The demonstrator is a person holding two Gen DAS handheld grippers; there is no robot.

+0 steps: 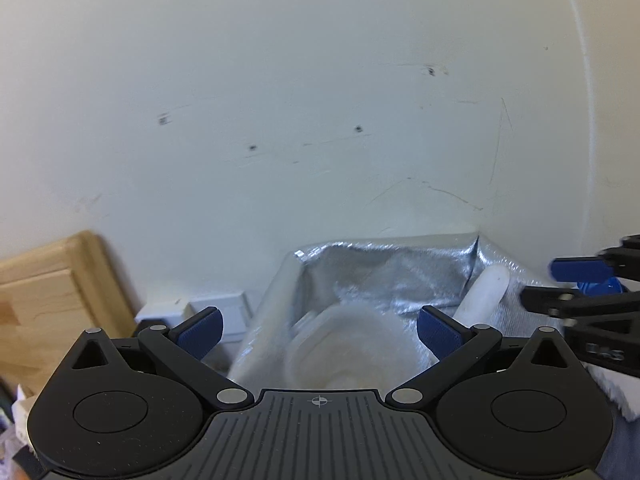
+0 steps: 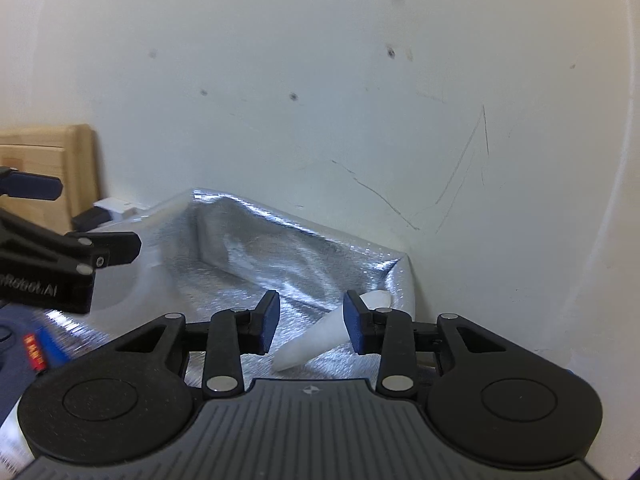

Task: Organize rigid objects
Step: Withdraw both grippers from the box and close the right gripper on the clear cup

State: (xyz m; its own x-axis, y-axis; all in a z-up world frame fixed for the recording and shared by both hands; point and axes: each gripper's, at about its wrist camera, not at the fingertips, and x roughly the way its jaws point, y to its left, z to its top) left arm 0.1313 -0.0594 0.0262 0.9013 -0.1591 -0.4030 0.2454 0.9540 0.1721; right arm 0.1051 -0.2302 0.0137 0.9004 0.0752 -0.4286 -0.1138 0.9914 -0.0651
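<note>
A silver foil-lined bag [image 1: 384,280] lies open against a white wall; it also shows in the right wrist view [image 2: 288,256]. Inside it lies a blurred whitish plastic container [image 1: 340,344]. A white tube-like piece [image 1: 486,294] leans on the bag's right side; in the right wrist view it [image 2: 316,340] lies just beyond my fingers. My left gripper [image 1: 319,330] is open wide and empty above the container. My right gripper [image 2: 310,326] is open and empty; it shows at the right edge of the left wrist view [image 1: 580,284].
A wooden board [image 1: 52,300] leans on the wall at left, also in the right wrist view [image 2: 48,160]. A white socket block [image 1: 216,312] sits by the bag. A blue cap [image 1: 600,288] shows beside the right gripper. A dark item with a red label [image 2: 36,350] lies at left.
</note>
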